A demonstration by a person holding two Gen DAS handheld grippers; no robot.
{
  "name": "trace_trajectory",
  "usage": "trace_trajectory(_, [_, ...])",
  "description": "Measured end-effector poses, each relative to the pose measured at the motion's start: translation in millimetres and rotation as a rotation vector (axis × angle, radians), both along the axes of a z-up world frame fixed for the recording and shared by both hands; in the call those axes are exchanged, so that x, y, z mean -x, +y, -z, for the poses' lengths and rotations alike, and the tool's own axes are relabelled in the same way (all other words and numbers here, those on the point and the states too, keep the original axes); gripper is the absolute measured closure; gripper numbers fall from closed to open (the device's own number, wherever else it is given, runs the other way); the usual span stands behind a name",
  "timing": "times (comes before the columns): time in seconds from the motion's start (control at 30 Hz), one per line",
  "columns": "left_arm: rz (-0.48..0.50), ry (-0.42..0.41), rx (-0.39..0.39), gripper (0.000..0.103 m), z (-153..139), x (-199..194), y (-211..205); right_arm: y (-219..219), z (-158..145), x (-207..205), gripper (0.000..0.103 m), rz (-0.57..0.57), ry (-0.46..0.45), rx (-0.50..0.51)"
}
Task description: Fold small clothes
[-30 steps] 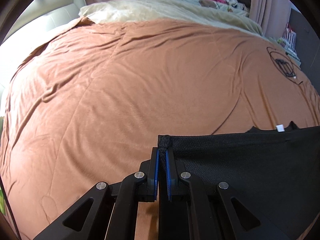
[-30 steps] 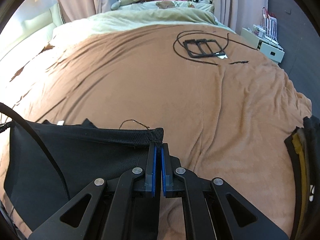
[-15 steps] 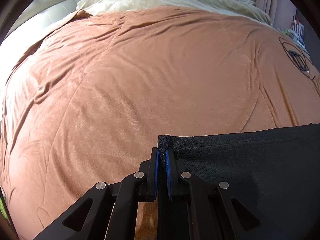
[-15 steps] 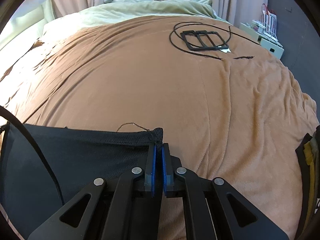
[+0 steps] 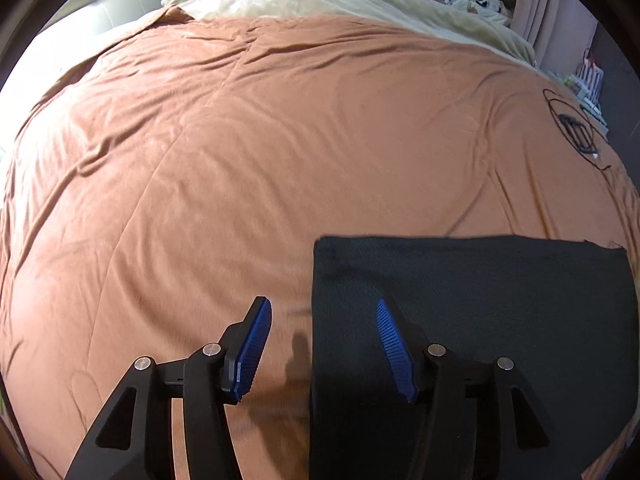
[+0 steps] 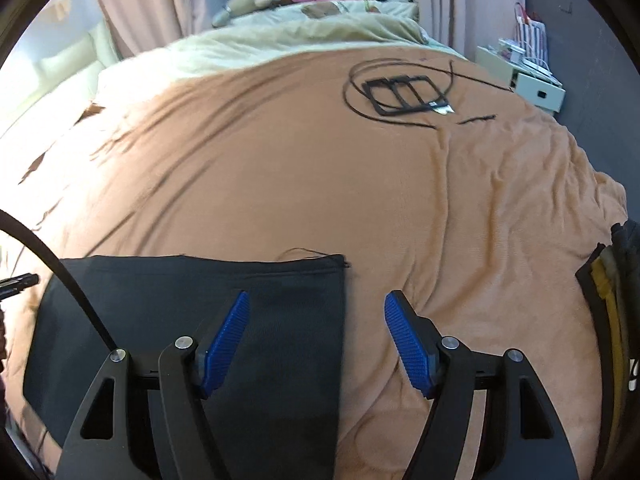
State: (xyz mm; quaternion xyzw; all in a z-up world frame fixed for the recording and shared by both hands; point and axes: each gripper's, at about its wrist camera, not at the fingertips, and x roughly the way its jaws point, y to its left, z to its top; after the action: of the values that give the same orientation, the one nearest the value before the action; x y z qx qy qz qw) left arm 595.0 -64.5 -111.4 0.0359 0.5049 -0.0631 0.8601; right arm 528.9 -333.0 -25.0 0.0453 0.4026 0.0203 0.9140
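The black cloth (image 5: 472, 320) — soft, light, limp — lies released; left gripper (image 5: 320, 344) and right gripper (image 6: 316, 340) are opening, empty. Its corners are best pinched.

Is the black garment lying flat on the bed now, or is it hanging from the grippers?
Lying flat. The black garment rests as a smooth rectangle on the brown blanket, edges straight, touched by neither opening gripper.

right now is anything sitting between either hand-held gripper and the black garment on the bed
Nothing visible does. The black garment lies flat on the brown blanket just below the left hand-held gripper and right hand-held gripper, whose jaws are opening, straddling its side edges without pinching it.
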Motion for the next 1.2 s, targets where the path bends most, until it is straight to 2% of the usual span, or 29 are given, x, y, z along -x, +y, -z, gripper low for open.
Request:
trace_trajectory(0.27, [-0.005,-0.015,0.032,0.043,-22,42,13,3,-17,46,0.034,-0.073,0.015,-0.007])
trace_trajectory(0.37, [-0.01,-0.01,0.045,0.042,-25,55,18,4,-21,64,0.034,-0.075,0.003,0.025])
trace_trajectory(0.47, [-0.003,-0.007,0.073,0.042,-27,69,23,3,-21,78,0.034,-0.066,0.038,0.016])
trace_trajectory(0.67, [0.0,0.008,0.112,0.042,-19,102,36,-6,-23,106,0.034,-0.055,0.075,-0.031])
trace_trajectory(0.87, [-0.012,0.042,0.143,0.042,-5,127,48,-16,-12,129,0.034,-0.048,0.117,-0.069])
trace_trajectory(1.2, [-0.042,0.085,0.197,0.043,8,159,60,-40,16,159,0.035,-0.002,0.171,-0.193])
